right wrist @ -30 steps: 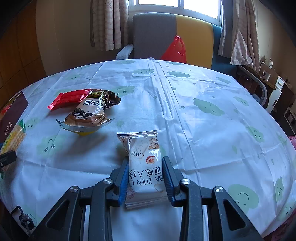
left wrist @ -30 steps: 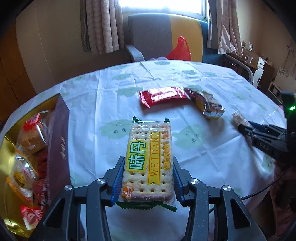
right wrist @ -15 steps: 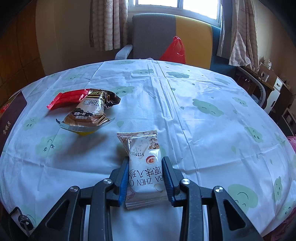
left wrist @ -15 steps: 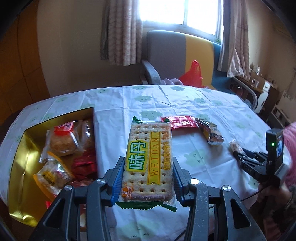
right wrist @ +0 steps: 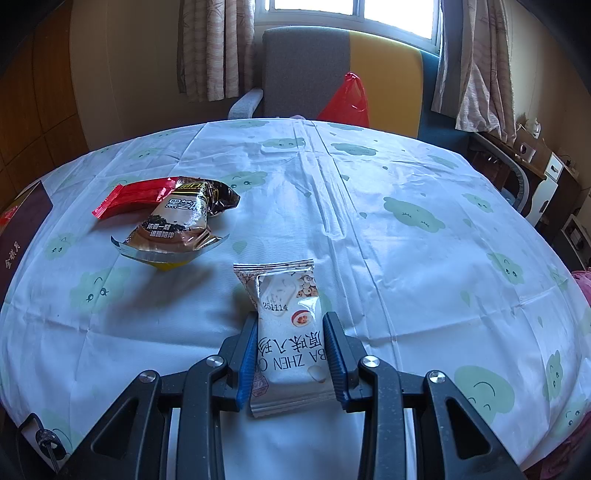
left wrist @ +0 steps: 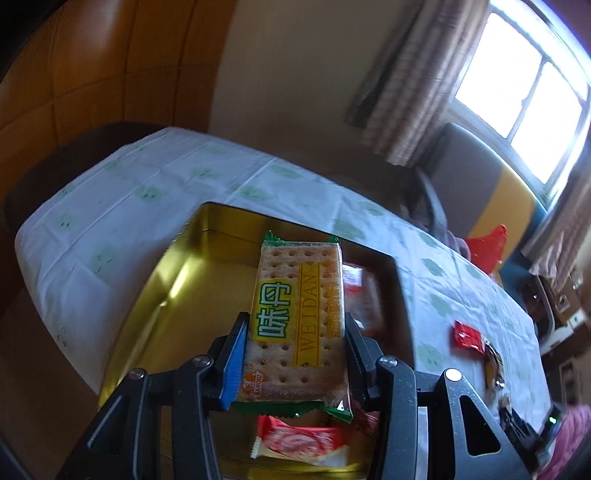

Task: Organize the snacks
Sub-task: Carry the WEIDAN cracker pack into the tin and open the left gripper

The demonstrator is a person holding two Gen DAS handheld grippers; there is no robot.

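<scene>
Cracker pack in left tongs above gold tin

Beyond the tongs we see a grey and yellow armchair with a red plastic bag, curtains and a bright window behind.

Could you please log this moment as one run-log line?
left gripper: shut on cracker pack, over gold tin | right gripper: shut on white snack packet, on tablecloth

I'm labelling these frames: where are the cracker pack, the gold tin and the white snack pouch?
cracker pack (left wrist: 295, 317), left wrist view, middle of its front label
gold tin (left wrist: 177, 291), left wrist view, bare inner wall
white snack pouch (right wrist: 288, 332), right wrist view, printed front
</scene>
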